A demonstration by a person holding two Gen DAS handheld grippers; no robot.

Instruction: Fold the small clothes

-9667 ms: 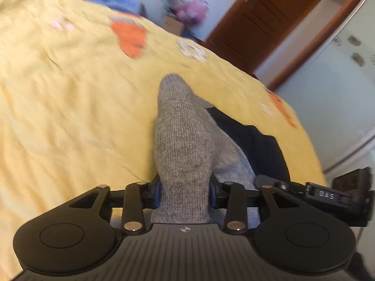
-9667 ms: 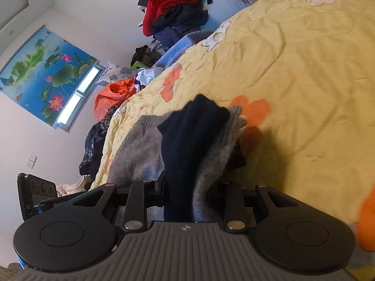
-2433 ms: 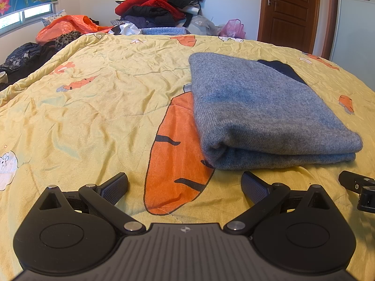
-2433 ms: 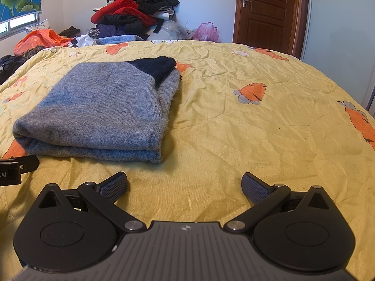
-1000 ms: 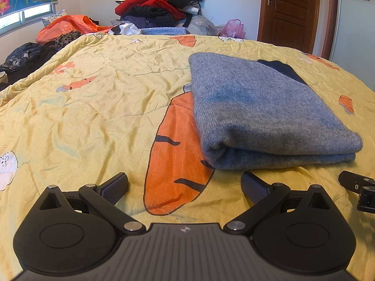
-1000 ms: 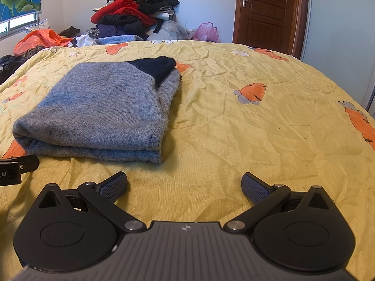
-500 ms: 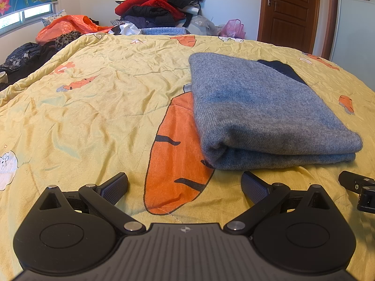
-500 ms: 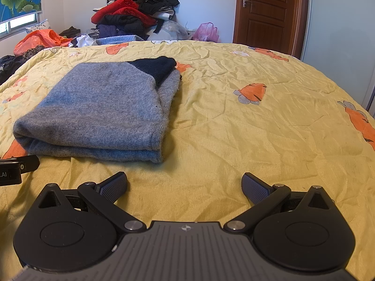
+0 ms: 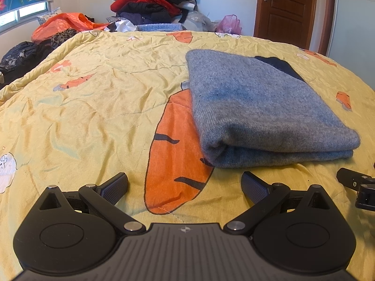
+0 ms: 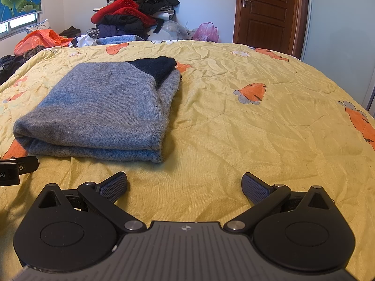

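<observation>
Your left gripper (image 9: 184, 185) is spread wide and holds nothing, low over the yellow carrot-print bedspread (image 9: 93, 107); your right gripper (image 10: 184, 185) is equally wide and empty. Between them, just ahead, the folded grey sweater (image 9: 262, 114) with its navy sleeve (image 10: 154, 66) lies flat on the bed, touching neither gripper.

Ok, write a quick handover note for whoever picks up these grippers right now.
Left gripper: open, empty, resting low over the yellow carrot-print bedspread.
Right gripper: open, empty, just short of the garment.
Grey knit sweater with a dark navy part: lies folded into a flat rectangle on the bedspread, touched by neither gripper.
Done: this garment looks folded.
Left: possibly the unsorted heap of clothes beyond the bed's far edge.
</observation>
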